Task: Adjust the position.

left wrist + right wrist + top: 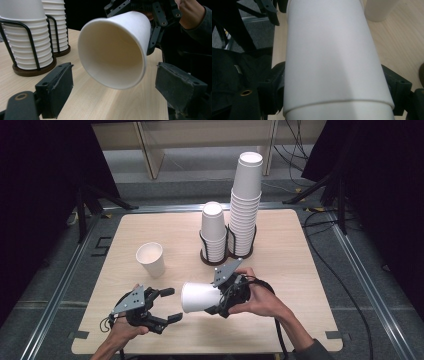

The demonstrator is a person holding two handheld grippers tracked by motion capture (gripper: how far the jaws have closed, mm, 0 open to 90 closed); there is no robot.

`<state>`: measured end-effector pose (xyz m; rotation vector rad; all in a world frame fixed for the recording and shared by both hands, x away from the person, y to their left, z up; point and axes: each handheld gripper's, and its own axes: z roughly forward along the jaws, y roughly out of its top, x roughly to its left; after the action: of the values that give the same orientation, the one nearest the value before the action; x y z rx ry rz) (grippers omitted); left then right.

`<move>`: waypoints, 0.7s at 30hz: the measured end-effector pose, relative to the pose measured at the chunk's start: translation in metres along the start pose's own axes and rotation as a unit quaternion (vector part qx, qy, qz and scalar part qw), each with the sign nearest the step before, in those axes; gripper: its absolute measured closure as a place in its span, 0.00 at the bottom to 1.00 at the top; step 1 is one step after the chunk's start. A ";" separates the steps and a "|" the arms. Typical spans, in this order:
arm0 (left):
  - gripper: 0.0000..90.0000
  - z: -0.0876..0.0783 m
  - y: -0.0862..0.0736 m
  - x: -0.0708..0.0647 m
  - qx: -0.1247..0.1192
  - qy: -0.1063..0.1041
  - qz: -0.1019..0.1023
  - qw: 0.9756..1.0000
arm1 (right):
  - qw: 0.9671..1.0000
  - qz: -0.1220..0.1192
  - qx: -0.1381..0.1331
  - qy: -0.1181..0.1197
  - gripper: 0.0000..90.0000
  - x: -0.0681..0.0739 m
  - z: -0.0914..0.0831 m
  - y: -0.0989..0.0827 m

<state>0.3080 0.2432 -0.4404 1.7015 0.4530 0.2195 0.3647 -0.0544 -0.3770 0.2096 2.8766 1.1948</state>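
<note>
Nearest the person, at about 7 o'clock on the wooden table, the left hand holds the left gripper low over the surface, its jaws spread wide with nothing between them. In the left gripper view its two black padded fingers stand well apart, and the mouth of a white paper cup faces straight into the gap, just beyond them.

That cup lies on its side in the air at about 6 o'clock, just right of the left gripper, rim pointing toward it. The right gripper clamps it near the base, jaws closed on the cup wall (the right gripper view shows a pad pressed against either side of the cup). The right hand wraps the gripper body, and a black cable trails back toward the table's near edge.

Farther out, at about 9 o'clock, a single cup stands upright, mouth up, apart from everything else.

Farthest, near 12 o'clock, two stacks of upturned cups sit side by side in dark wire holders: a short stack on the left and a tall stack touching or nearly touching it on the right.
</note>
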 end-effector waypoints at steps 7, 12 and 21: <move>0.16 0.003 -0.002 0.000 -0.007 0.017 -0.014 1.000 | 0.999 0.020 -0.032 0.009 0.24 -0.005 -0.005 -0.002; 0.16 0.005 -0.003 0.001 -0.015 0.024 -0.042 0.999 | 0.998 0.017 -0.052 0.008 0.24 -0.006 -0.006 0.000; 0.16 0.004 -0.002 0.001 -0.027 0.021 -0.059 0.998 | 0.997 0.008 -0.072 0.014 0.24 -0.003 -0.006 0.003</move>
<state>0.3104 0.2403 -0.4431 1.6147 0.5719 0.1797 0.3677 -0.0568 -0.3710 0.2134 2.8014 1.4118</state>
